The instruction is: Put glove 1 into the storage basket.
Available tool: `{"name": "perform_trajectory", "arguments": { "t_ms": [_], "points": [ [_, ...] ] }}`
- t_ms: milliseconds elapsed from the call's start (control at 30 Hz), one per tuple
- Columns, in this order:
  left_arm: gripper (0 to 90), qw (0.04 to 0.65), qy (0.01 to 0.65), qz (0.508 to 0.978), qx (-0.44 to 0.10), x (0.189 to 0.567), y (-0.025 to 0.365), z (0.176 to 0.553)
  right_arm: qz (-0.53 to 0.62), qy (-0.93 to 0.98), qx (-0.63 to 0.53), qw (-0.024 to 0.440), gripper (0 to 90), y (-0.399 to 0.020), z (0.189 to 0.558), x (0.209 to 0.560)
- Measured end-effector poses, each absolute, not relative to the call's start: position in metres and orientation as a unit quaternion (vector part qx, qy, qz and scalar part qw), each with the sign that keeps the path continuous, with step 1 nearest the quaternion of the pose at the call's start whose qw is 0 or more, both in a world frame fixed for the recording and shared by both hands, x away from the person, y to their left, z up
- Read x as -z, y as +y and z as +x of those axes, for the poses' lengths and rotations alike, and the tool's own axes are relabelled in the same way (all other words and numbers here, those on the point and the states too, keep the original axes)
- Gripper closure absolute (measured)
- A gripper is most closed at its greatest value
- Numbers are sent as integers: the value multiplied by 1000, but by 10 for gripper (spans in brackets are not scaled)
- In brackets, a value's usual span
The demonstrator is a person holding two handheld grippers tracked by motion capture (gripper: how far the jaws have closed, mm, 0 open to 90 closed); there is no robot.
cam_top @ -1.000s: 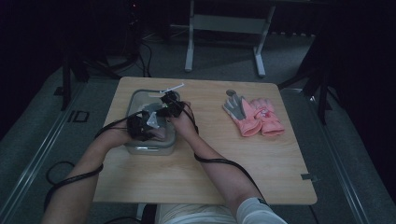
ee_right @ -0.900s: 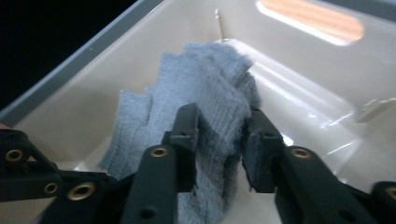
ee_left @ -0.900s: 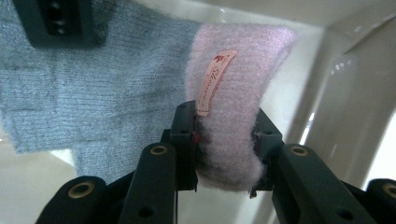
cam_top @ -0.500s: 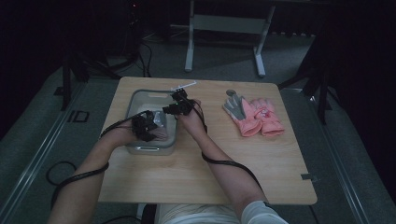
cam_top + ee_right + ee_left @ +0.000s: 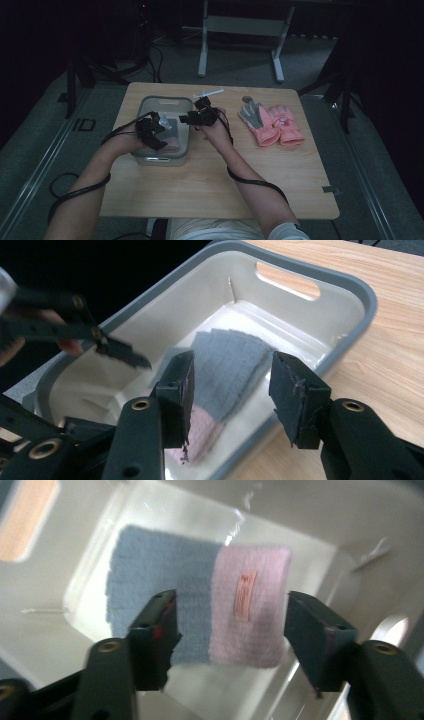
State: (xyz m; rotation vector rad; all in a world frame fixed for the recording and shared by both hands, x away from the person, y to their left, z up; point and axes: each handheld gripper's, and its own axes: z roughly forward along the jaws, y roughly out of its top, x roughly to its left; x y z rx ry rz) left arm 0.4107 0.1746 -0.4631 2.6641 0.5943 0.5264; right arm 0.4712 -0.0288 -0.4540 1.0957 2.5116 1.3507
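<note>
A grey plastic bin (image 5: 167, 101) stands on the left half of the wooden table. On its floor lies a flat folded knit cloth (image 5: 210, 580), half grey-blue and half pink with a small label; it also shows in the right gripper view (image 5: 230, 365). My left gripper (image 5: 230, 625) hovers over the bin (image 5: 300, 520), pointing down at the cloth. Its jaws have just been opening, with nothing pressed between them. My right gripper (image 5: 232, 385) hangs at the bin's right rim (image 5: 350, 285); its jaws have also just been opening and hold nothing. In the high view the left gripper (image 5: 152, 131) and right gripper (image 5: 194, 116) face each other across the bin.
A pair of pink gloves (image 5: 272, 125) with grey palms lies on the table right of the bin. A thin white stick-like item (image 5: 207, 93) rests near the far edge. Black cables trail from both forearms over the near edge. Bare wood (image 5: 210, 180) spreads in front.
Both grippers have lifted out of the bin and spread their jaws. The right one has drawn back toward the bin's right rim. The cloth stays on the bin floor.
</note>
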Motion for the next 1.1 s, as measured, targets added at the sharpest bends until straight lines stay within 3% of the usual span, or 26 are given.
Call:
{"name": "perform_trajectory", "arguments": {
  "t_ms": [233, 400, 600, 767, 1100],
  "points": [
    [119, 231, 236, 925, -186, 448, 168, 409, 355, 817, -451, 49, 527, -54, 460, 446],
    [14, 276, 246, 915, -158, 440, 153, 404, 347, 818, -454, 61, 526, -72, 453, 441],
    [5, 290, 223, 914, -176, 441, 133, 396, 356, 816, -451, 69, 527, -99, 449, 443],
    [5, 314, 189, 917, -156, 442, 113, 385, 350, 815, -456, 75, 531, -116, 446, 447],
    [5, 322, 153, 924, -138, 454, 68, 359, 364, 808, -445, 127, 557, -168, 443, 456]
  ]
}}
